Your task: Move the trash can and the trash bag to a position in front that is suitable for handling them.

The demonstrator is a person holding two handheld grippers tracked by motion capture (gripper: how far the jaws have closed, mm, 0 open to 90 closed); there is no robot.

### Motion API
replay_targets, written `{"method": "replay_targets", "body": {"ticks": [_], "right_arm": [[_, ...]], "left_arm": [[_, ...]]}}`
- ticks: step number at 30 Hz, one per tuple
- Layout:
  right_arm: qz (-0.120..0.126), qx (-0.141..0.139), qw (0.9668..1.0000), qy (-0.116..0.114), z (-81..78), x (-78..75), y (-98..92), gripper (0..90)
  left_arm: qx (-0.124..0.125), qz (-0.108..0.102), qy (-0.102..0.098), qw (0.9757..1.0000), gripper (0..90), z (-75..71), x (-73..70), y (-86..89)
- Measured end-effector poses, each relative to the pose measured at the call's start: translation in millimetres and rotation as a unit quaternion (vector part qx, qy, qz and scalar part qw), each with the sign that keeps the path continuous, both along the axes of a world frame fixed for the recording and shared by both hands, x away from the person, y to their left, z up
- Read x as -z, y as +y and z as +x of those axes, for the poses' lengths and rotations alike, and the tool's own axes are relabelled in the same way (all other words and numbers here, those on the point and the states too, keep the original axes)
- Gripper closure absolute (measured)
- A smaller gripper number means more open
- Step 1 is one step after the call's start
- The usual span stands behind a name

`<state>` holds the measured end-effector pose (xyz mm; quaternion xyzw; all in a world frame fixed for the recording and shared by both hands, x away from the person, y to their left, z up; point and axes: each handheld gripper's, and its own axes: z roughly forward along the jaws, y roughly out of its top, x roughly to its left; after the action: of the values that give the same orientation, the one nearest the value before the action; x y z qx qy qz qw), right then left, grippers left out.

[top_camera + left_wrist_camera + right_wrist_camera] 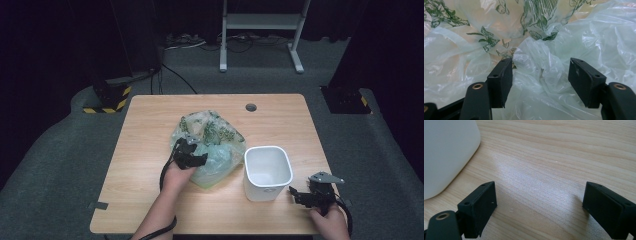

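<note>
Clearly, the left gripper (196,159) sits over the crumpled plastic bag (216,145) at the table (150,150) centre; its own view shows a fold between the parted jaws (not pinched). The right gripper (539,200) rests open beside the white bin (267,172).

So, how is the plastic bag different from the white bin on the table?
The plastic bag is see-through, crumpled and printed with green leaves; the white bin is opaque, plain and smooth. The bag lies low and slumped, while the bin stands upright with its mouth open upward. Both rest on the wooden table.
</note>
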<state>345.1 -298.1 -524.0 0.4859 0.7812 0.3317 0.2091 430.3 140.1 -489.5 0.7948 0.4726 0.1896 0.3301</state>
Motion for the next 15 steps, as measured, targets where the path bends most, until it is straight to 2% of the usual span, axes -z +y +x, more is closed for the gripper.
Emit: {"method": "replay_targets", "body": {"ticks": [1, 7, 11, 12, 13, 14, 15], "right_arm": [[0.0, 0.0, 1.0, 0.0, 0.0, 0.0, 0.0, 11.5], [0.0, 0.0, 1.0, 0.0, -0.1, 0.0, 0.1, 11.5], [0.0, -0.001, 1.0, 0.0, -0.1, 0.0, 0.1, 11.5], [0.0, -0.001, 1.0, 0.0, -0.1, 0.0, 0.1, 11.5], [0.0, -0.001, 1.0, 0.0, -0.1, 0.0, 0.1, 11.5], [0.0, -0.001, 1.0, 0.0, -0.1, 0.0, 0.1, 11.5], [0.0, -0.001, 1.0, 0.0, -0.1, 0.0, 0.2, 11.5]], "left_arm": [[0.002, 0.005, -0.007, 1.0, 36.6, -9.4, -1.2, 2.5], [0.0, 0.021, -0.014, 0.9997, 36.8, -38.4, 0.6, 10.3], [0.0, 0.022, -0.018, 0.9996, 36.8, -58.9, 0.9, 16.8], [0.0, 0.022, -0.018, 0.9996, 36.7, -58.9, 0.9, 16.8], [-0.001, 0.019, -0.019, 0.9996, 36.7, -69.9, 0.0, 20.0], [-0.001, 0.019, -0.019, 0.9996, 36.7, -69.9, 0.0, 20.0], [-0.003, 0.017, -0.023, 0.9996, 36.7, -81.6, -1.1, 23.3]]}}
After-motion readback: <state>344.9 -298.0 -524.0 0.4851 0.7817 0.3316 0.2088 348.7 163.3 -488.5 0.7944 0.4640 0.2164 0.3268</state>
